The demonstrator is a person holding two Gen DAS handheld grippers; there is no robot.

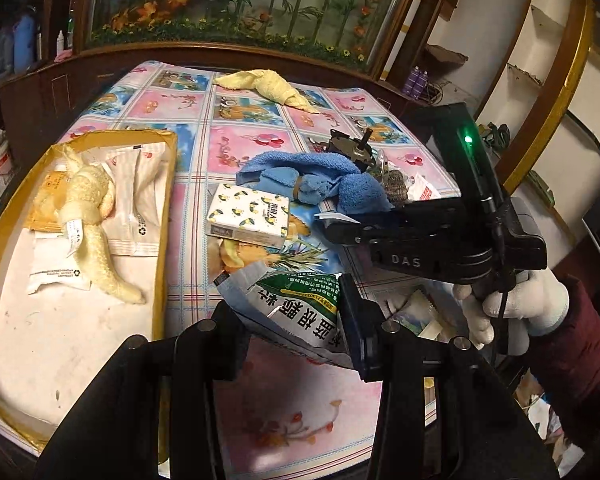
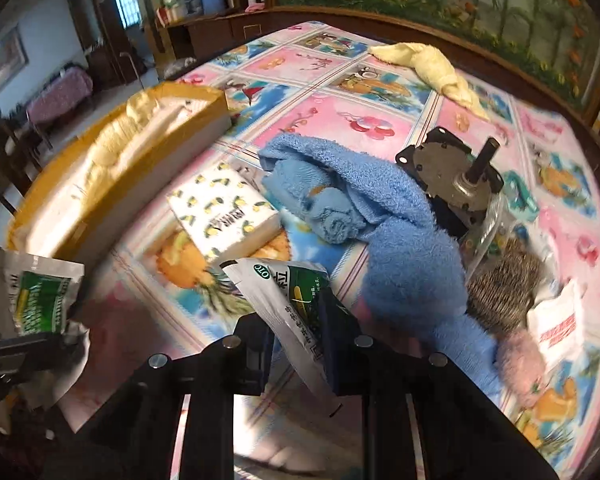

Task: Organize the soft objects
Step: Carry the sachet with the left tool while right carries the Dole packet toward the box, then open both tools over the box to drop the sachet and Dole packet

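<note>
My left gripper [image 1: 296,328] is shut on a green-and-white sachet [image 1: 296,304] above the near table edge. My right gripper [image 2: 296,344] is shut on a second, similar sachet [image 2: 284,292]. A white-gloved hand holds it just right of the left one. A blue towel [image 2: 380,216] lies bunched mid-table, beyond both grippers. A yellow towel [image 1: 268,86] lies at the far edge. To the left, the cardboard box [image 1: 166,216] holds another rolled yellow towel [image 1: 88,208] and white packets. From the right wrist view, the left gripper [image 2: 40,344] and its sachet [image 2: 36,296] show at lower left.
A lemon-print tissue pack [image 1: 248,216] lies between box and blue towel. A metal motor [image 2: 452,176], a steel scourer [image 2: 504,284], a pink fluffy piece [image 2: 520,364] and a white red-printed packet [image 2: 560,328] crowd the right side. Dark wooden furniture rims the table.
</note>
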